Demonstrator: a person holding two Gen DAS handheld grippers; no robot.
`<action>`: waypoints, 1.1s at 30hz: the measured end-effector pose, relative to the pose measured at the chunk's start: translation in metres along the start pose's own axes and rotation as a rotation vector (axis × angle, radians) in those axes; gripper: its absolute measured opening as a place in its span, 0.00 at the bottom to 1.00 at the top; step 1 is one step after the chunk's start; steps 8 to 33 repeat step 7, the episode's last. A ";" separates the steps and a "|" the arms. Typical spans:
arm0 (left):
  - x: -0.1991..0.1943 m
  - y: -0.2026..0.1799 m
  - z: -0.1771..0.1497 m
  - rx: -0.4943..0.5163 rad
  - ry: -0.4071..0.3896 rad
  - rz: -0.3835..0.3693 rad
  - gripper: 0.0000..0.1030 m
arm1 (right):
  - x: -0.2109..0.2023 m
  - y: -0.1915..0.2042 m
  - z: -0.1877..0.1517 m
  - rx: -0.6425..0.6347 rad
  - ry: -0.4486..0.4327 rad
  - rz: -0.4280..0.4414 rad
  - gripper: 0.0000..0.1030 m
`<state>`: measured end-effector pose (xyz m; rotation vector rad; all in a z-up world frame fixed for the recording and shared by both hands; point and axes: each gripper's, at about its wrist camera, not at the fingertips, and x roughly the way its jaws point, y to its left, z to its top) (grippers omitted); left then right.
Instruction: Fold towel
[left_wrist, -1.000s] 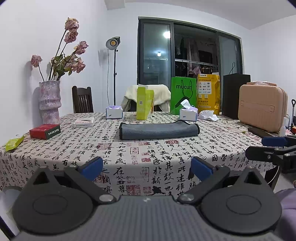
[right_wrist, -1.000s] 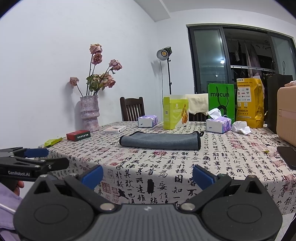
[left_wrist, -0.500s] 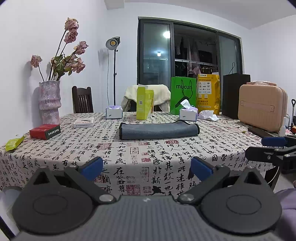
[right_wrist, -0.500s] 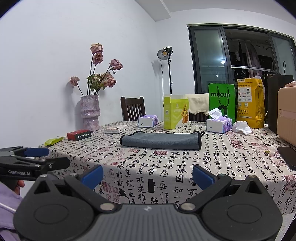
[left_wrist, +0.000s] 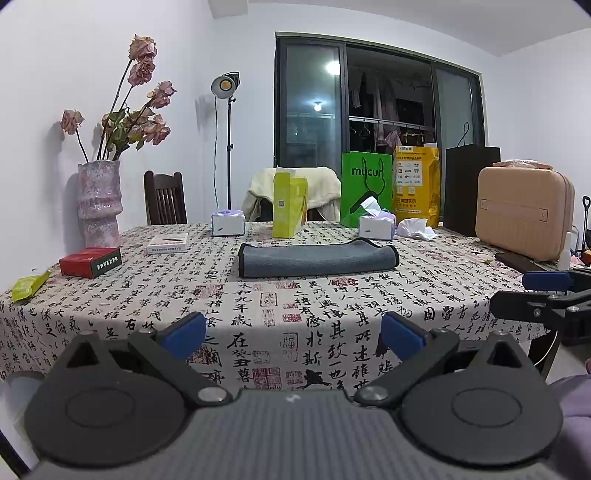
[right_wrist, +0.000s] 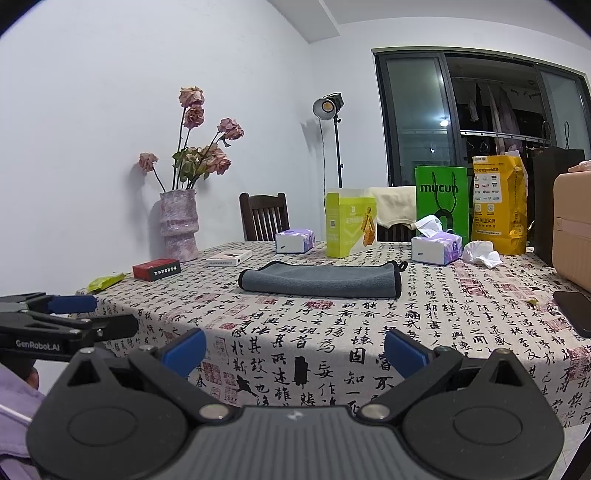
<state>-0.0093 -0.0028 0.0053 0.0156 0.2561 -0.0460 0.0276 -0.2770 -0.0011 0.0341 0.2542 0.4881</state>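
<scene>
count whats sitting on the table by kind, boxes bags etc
Towel: 1
Tissue packs: 2
Boxes, red, white, yellow-green: 3
Bags, green, yellow, black: 3
Vase: 1
Beige case: 1
Crumpled tissue: 1
Green packet: 1
Phone: 1
Total: 14

The left tool (left_wrist: 293, 334) and the right tool (right_wrist: 295, 352) were held level, side by side, each with its blue-tipped fingers (left_wrist: 184, 330) spread wide, gripping nothing.
</scene>
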 end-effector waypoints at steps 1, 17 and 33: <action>0.000 0.000 0.000 0.000 -0.001 0.002 1.00 | 0.000 0.000 0.000 0.000 0.000 0.000 1.00; -0.002 0.000 0.001 -0.001 -0.011 0.016 1.00 | 0.000 0.000 0.000 0.001 0.000 -0.001 1.00; -0.002 0.000 0.001 -0.001 -0.011 0.016 1.00 | 0.000 0.000 0.000 0.001 0.000 -0.001 1.00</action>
